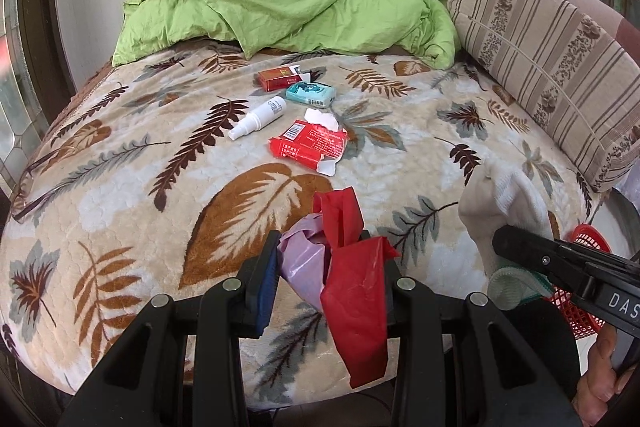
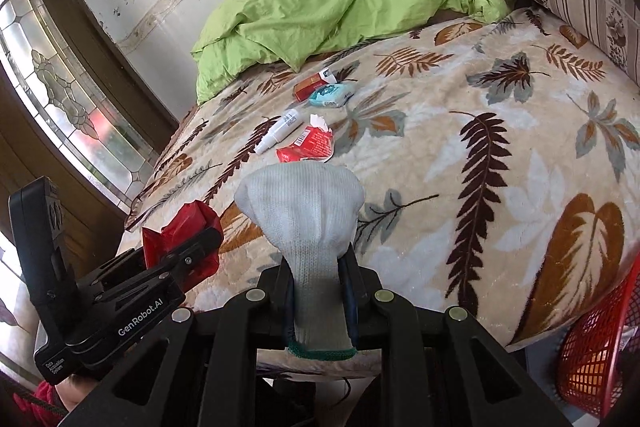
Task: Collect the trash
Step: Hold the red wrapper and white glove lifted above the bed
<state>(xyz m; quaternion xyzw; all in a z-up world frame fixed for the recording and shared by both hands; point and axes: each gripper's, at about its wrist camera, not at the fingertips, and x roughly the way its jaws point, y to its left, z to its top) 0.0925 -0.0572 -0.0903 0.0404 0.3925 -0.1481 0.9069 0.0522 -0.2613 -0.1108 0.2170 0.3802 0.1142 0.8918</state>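
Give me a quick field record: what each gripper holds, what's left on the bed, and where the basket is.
left gripper: shut on red and pink plastic bags
right gripper: shut on white glove
left on bed: cigarette box, teal packet, white spray bottle, torn red wrapper
basket: red mesh basket, beside the bed, on the right gripper's side

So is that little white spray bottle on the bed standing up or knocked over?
Knocked over. The white spray bottle lies on its side on the leaf-patterned blanket, nozzle end toward the camera, beside the torn red packet.
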